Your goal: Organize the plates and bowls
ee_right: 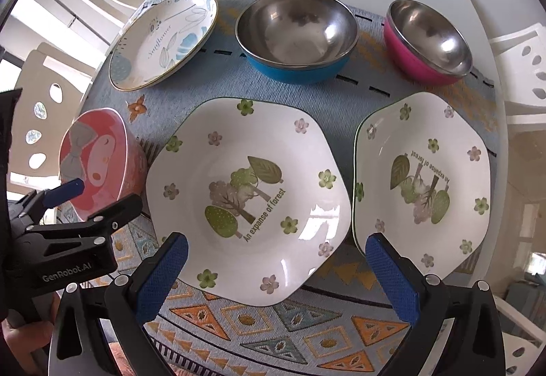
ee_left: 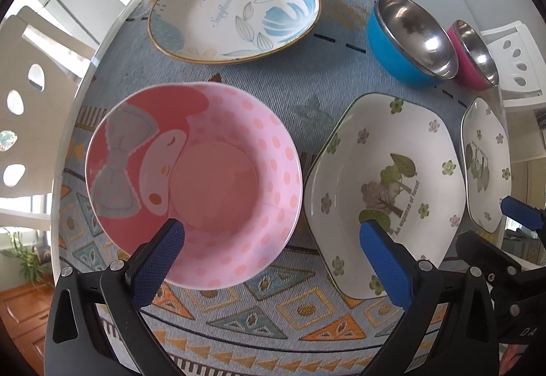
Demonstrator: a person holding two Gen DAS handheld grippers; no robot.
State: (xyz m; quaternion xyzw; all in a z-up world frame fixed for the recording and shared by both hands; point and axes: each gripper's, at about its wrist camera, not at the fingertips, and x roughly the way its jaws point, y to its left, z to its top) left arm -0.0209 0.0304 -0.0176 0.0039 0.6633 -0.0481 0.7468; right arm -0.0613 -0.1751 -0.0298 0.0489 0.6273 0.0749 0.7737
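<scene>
Facing left gripper (ee_left: 269, 251): pink bowl (ee_left: 218, 191)

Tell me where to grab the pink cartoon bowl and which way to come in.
Take the pink bowl by its near rim, coming from above with the left gripper: one finger inside, one outside. It stands upright and open, its wall thin and steep, and the near edge lies free on the mat, apart from the forest plate.

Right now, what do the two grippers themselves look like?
Both look alike: the left gripper and right gripper have black frames with silver screws and blue textured fingers. The left gripper's body carries white "GenRobot.AI" lettering.
</scene>
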